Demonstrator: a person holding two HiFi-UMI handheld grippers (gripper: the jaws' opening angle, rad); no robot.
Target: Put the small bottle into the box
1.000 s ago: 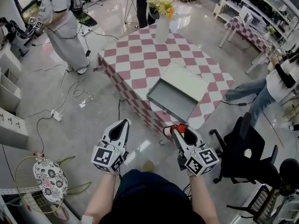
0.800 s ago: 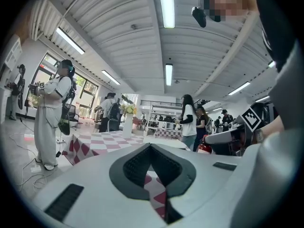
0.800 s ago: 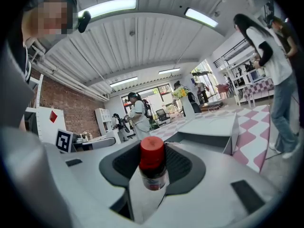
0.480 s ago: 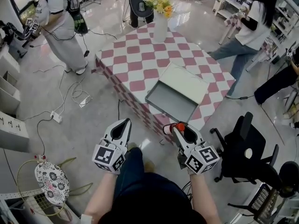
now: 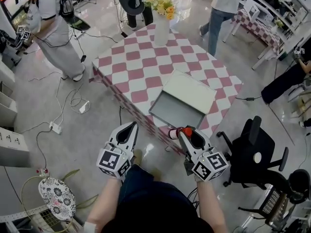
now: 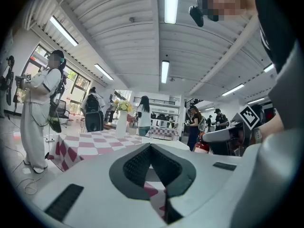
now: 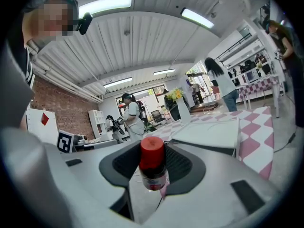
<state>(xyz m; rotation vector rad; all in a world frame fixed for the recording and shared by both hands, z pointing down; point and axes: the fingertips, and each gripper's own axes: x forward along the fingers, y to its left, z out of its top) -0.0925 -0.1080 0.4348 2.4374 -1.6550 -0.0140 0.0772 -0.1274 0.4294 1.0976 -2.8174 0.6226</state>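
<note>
A small bottle point(image 5: 176, 132) with a red cap point(image 7: 151, 152) lies between the jaws of my right gripper point(image 5: 183, 132), which is shut on it, cap pointing forward. The open grey box point(image 5: 168, 117) rests on the pink-and-white checkered table point(image 5: 141, 67), its lid point(image 5: 190, 88) lying flat behind it. The bottle hangs just short of the table's near corner, in front of the box. My left gripper point(image 5: 131, 126) is held over the floor left of that corner. Its pads point(image 6: 137, 163) meet at the tips with nothing between them.
A white vase of yellow flowers point(image 5: 161, 28) stands at the table's far edge. A black office chair point(image 5: 252, 154) is close on the right. Cables point(image 5: 73, 101) trail on the floor at left. One person point(image 5: 53, 28) stands far left, another point(image 5: 221, 8) far right.
The table and box have drifted left and a little nearer in the head view as I step forward. The person at the back right has walked farther away. Both grippers keep their grip states.
</note>
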